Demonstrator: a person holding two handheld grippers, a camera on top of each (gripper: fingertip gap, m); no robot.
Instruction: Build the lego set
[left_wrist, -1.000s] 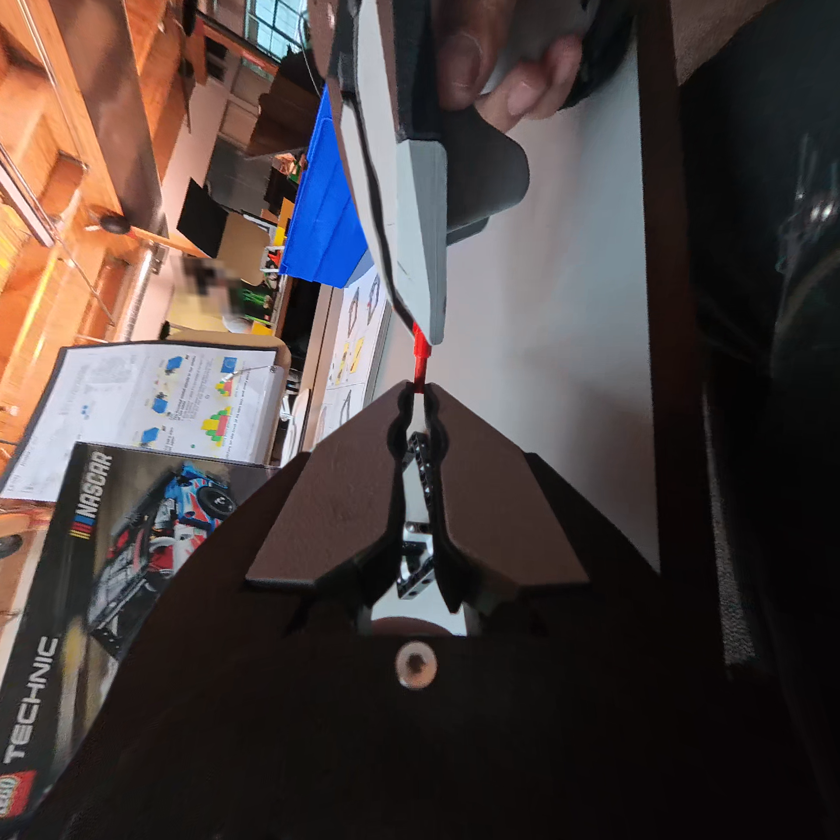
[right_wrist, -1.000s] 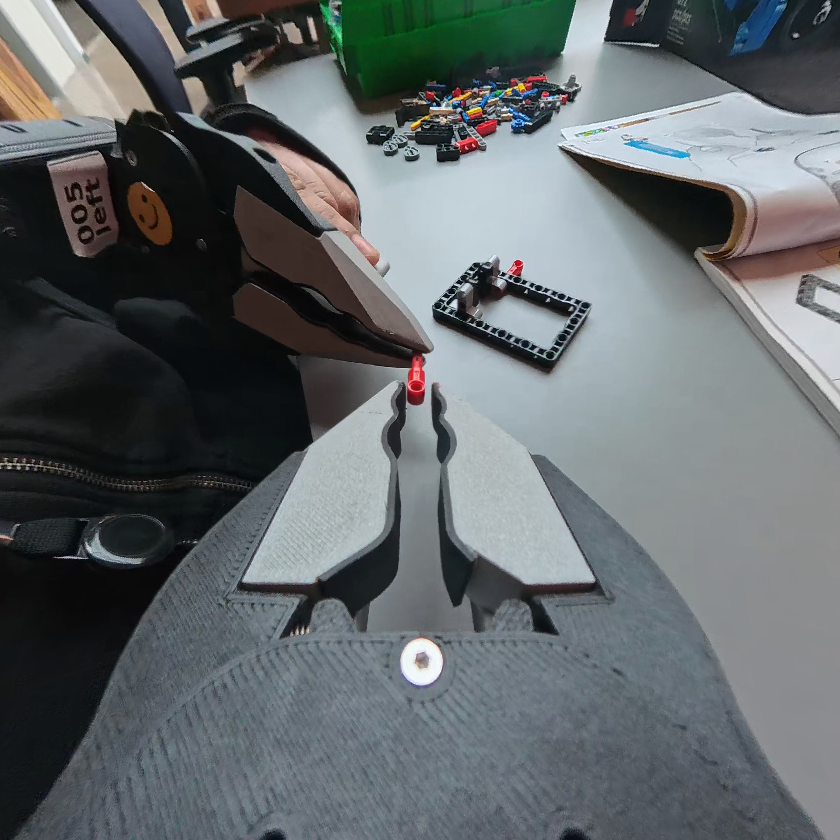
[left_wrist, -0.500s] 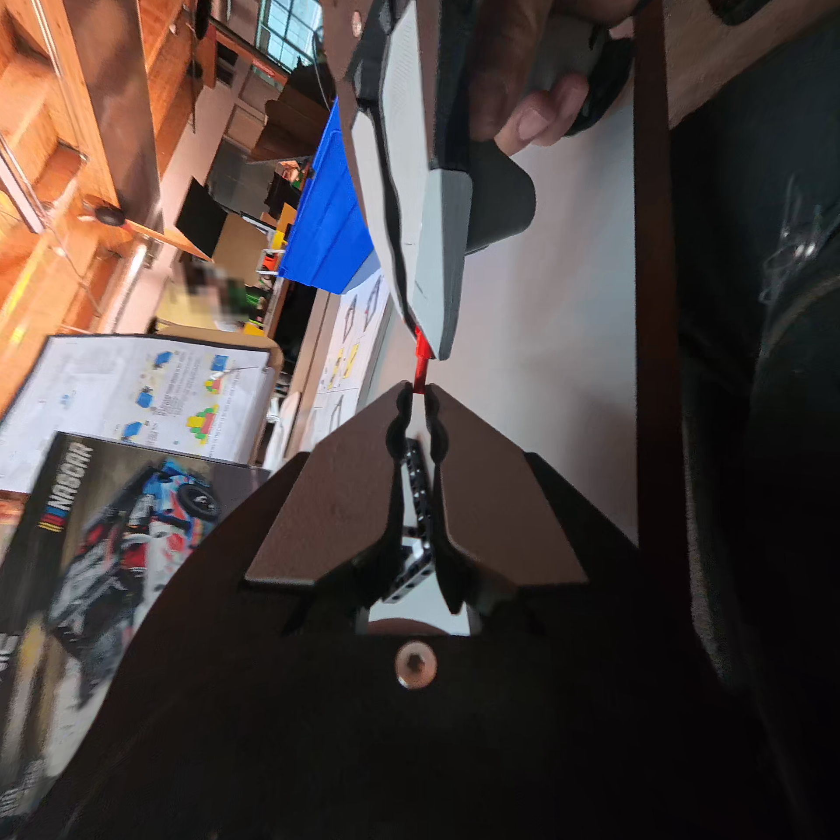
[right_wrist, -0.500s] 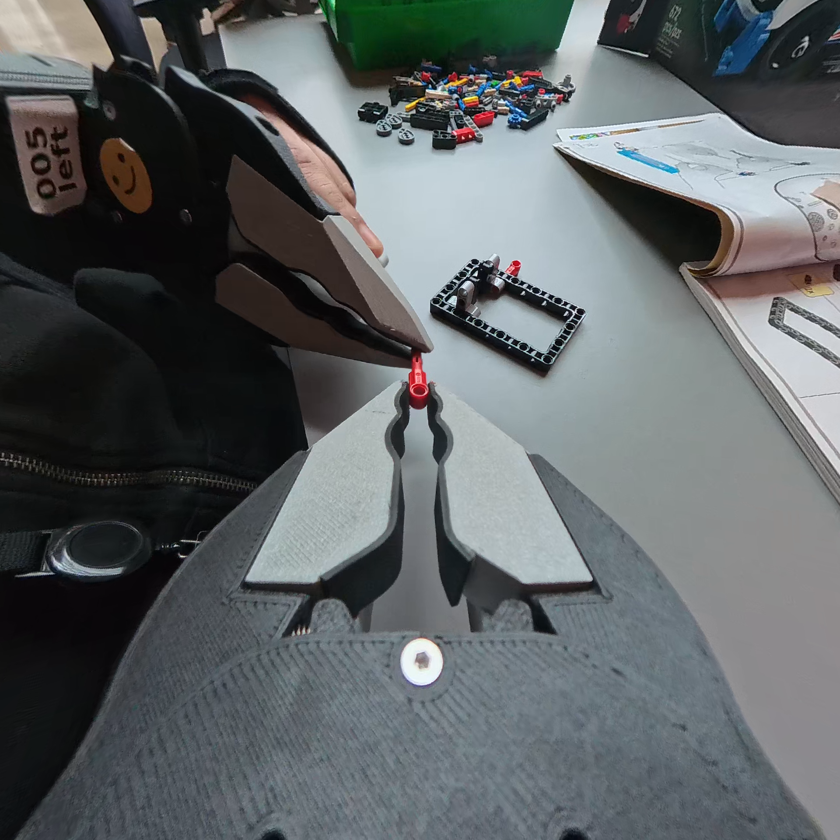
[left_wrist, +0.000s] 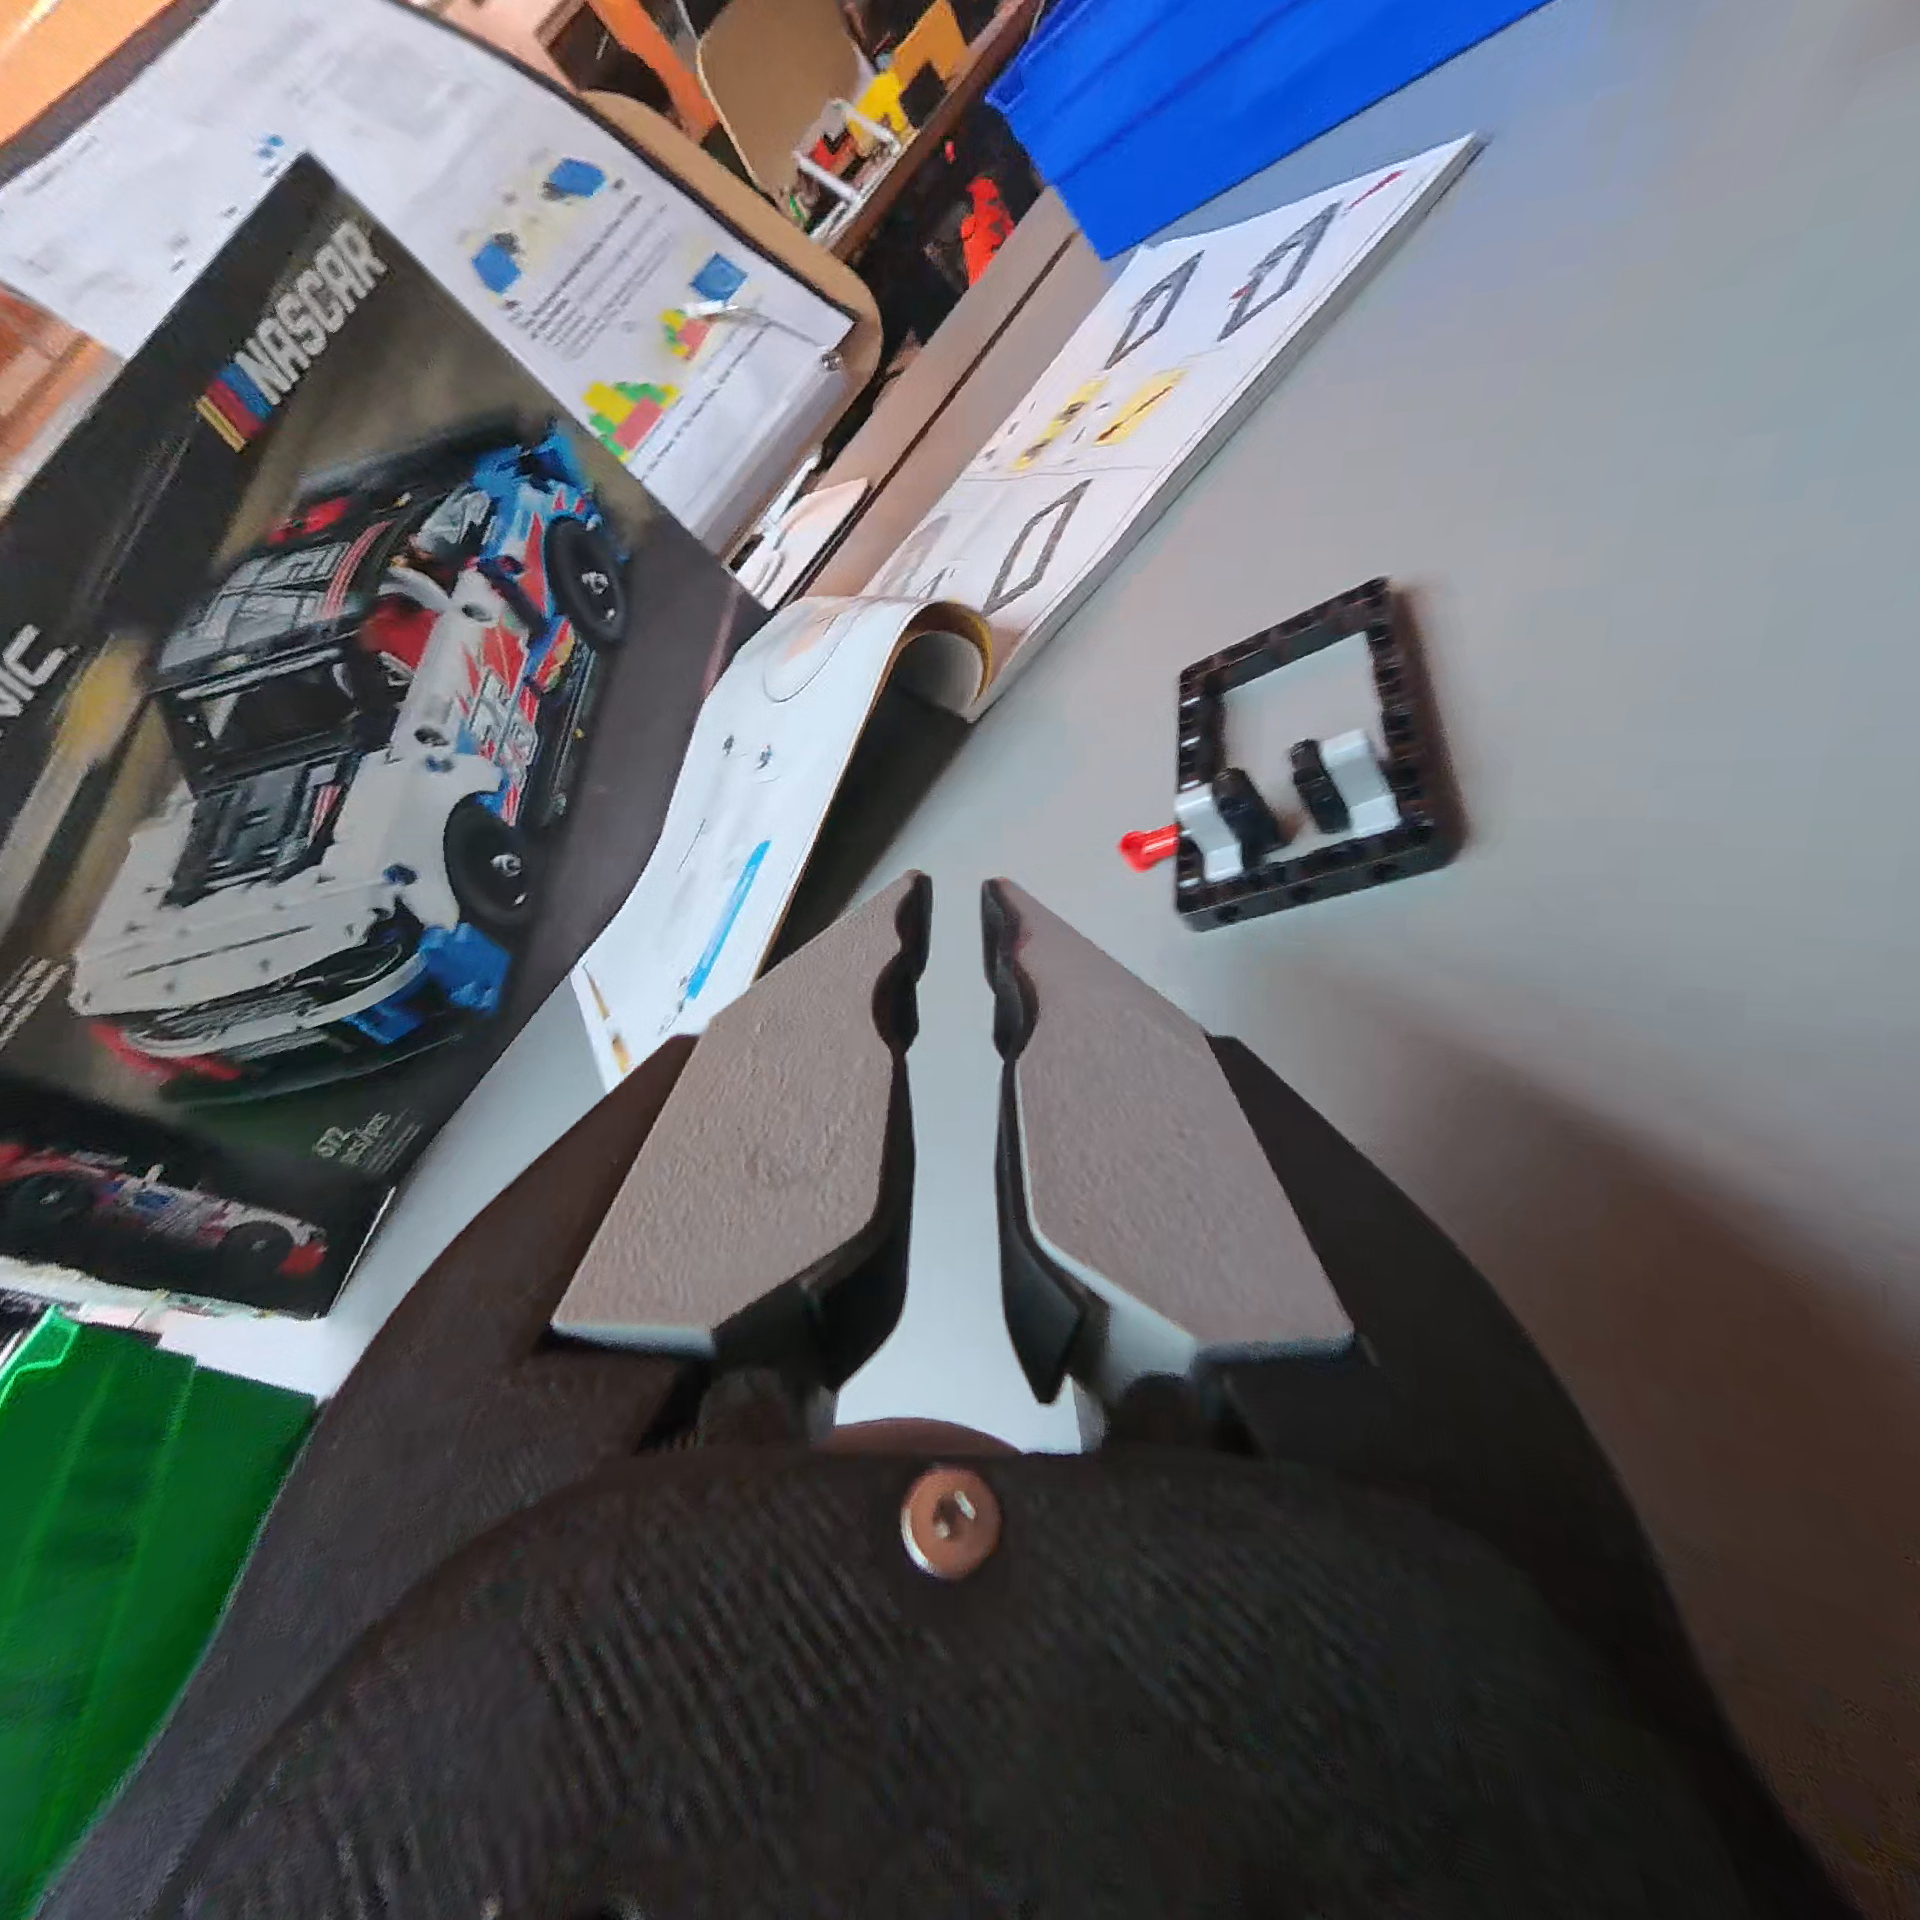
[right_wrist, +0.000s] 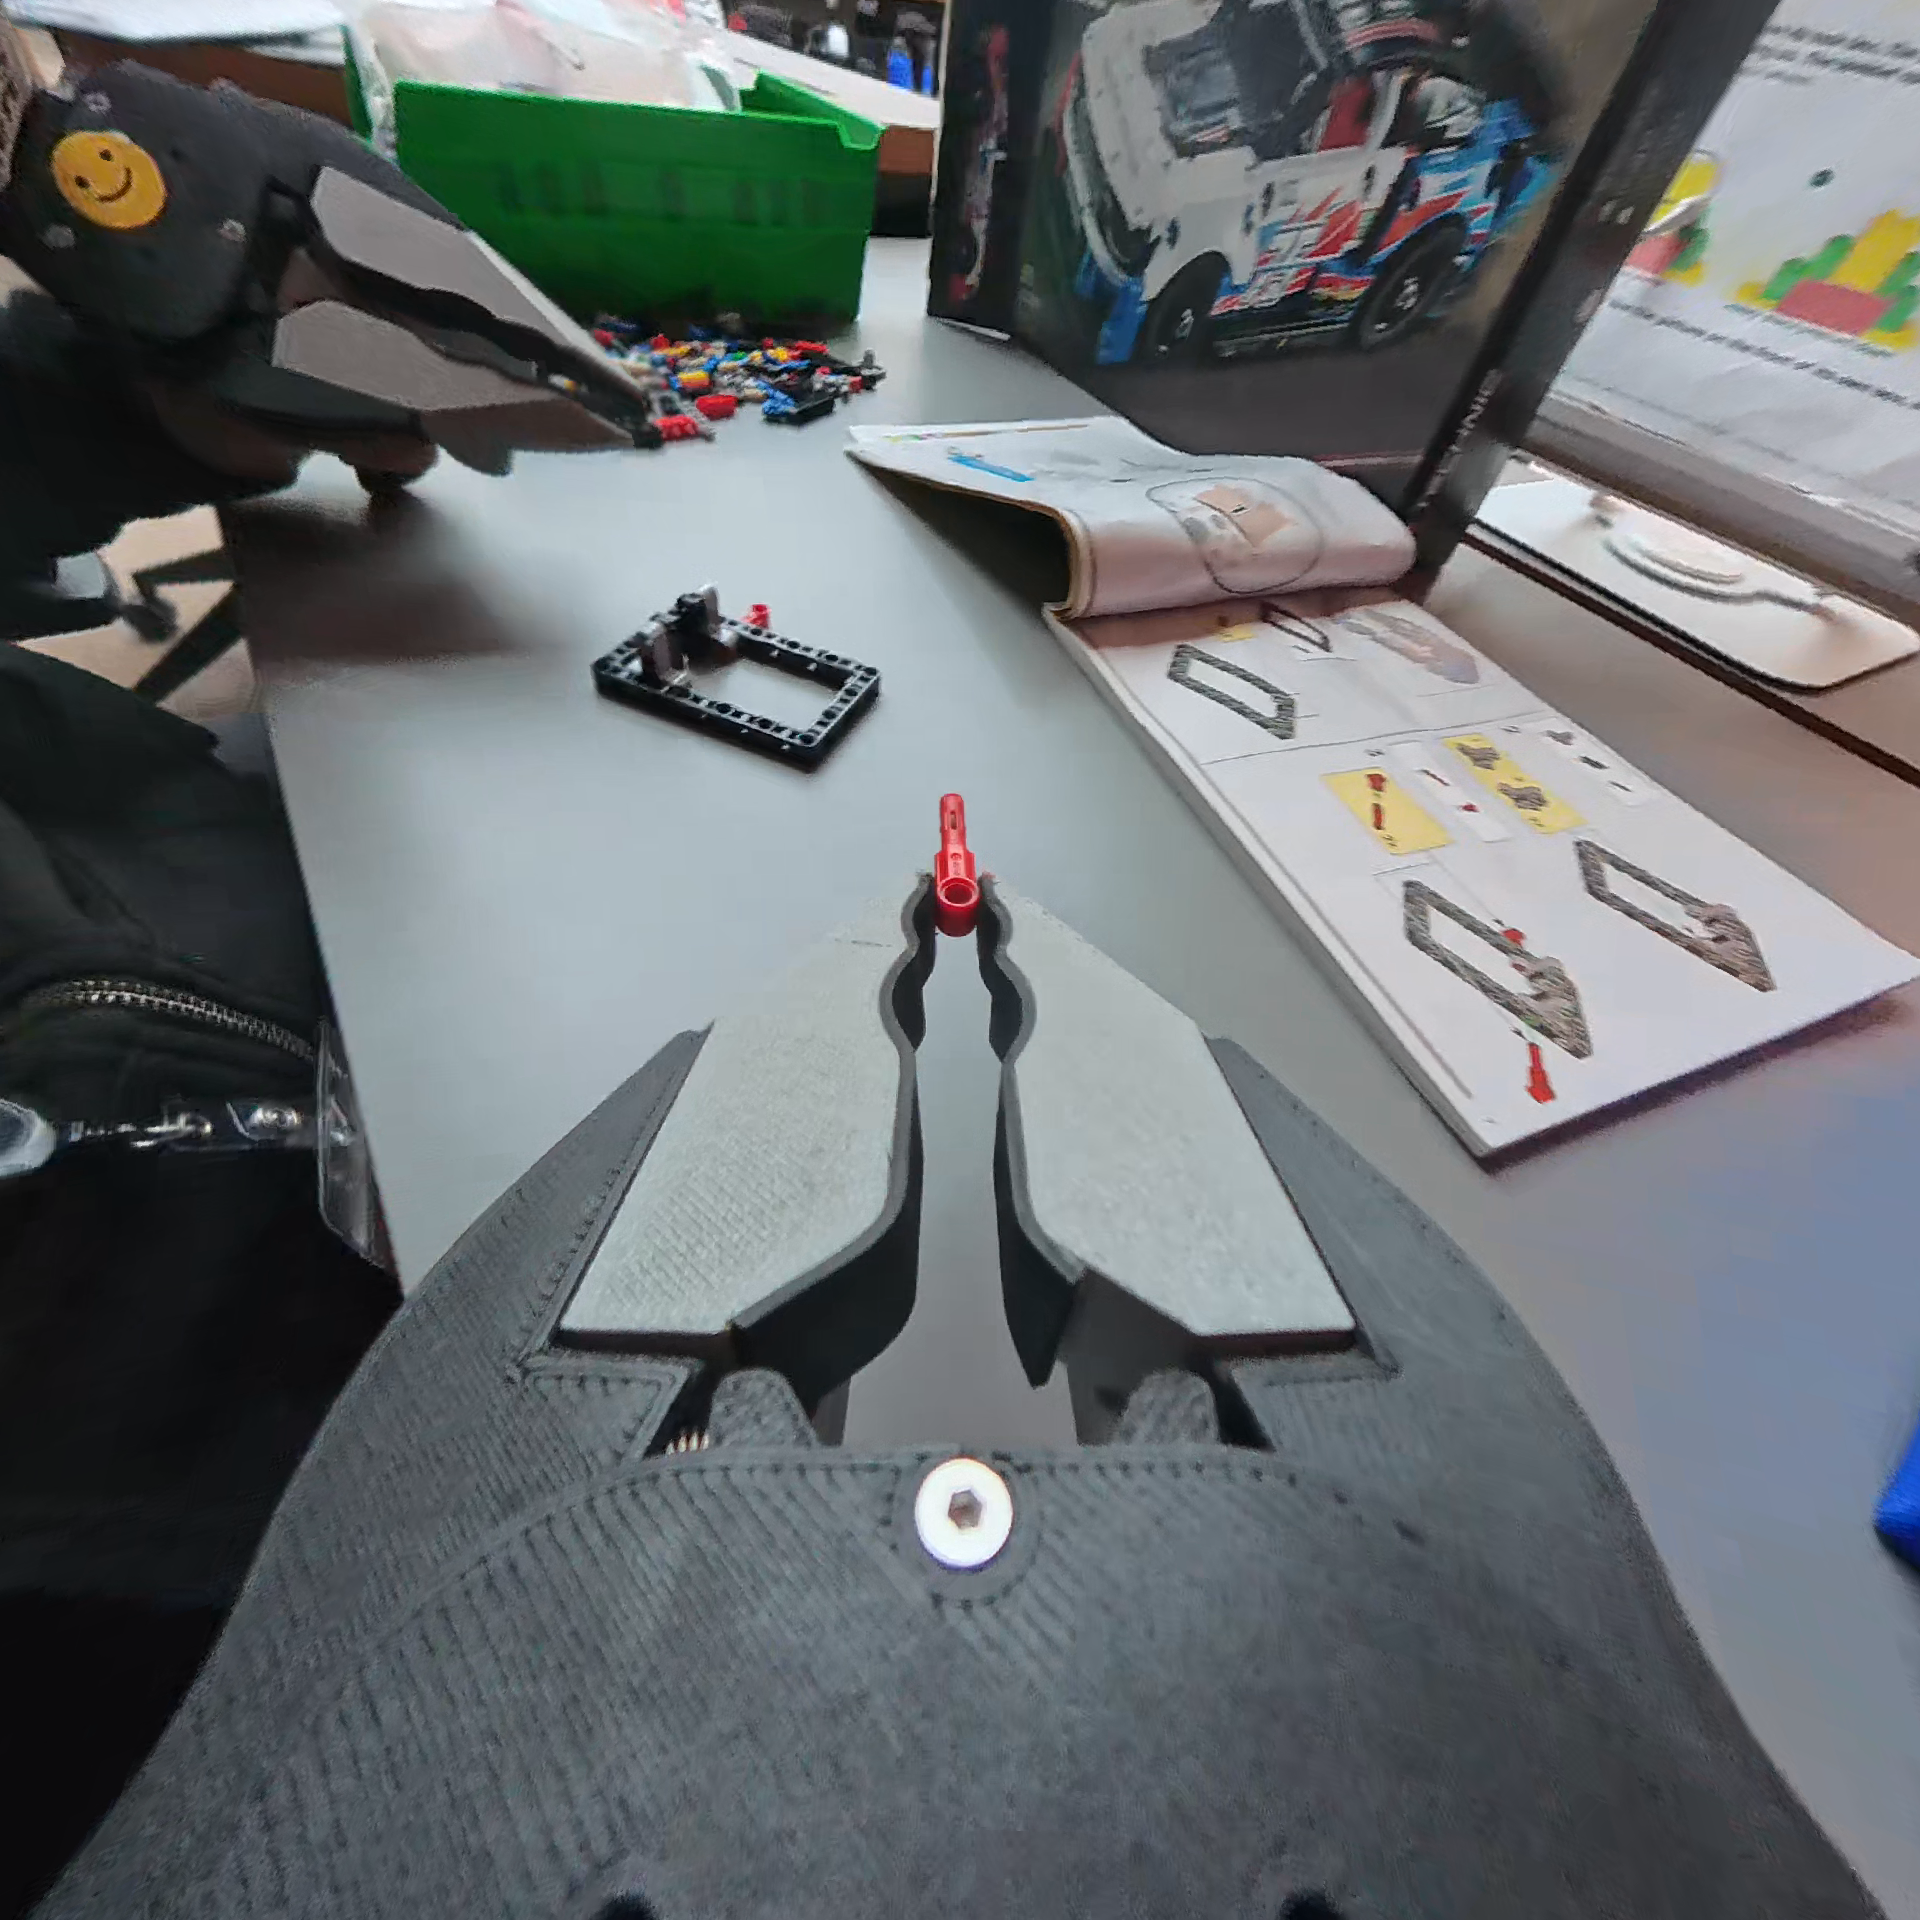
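My right gripper (right_wrist: 956, 899) is shut on a small red pin (right_wrist: 954, 868), which sticks out forward from its tips above the grey table. A black rectangular frame (right_wrist: 717, 717) with grey and black pieces and another red pin (right_wrist: 758, 613) at one end lies on the table ahead of it. My left gripper (left_wrist: 956, 899) is slightly open and empty; the frame (left_wrist: 1320, 883) lies to its front right. In the right wrist view the left gripper (right_wrist: 639, 416) hovers at the upper left, near the pile of loose pieces (right_wrist: 748, 369).
A green bin (right_wrist: 644, 197) stands behind the pile. The set's box (right_wrist: 1299, 208) stands upright at the back right. The open instruction booklet (right_wrist: 1455, 831) lies to the right of the frame. A blue bin (left_wrist: 1195, 83) is at the far end. My right fingertips sit around 25 cm from my left ones.
My right gripper closed on the red pin that the left gripper held. The left gripper let go, opened a little and moved away to the left towards the pile.
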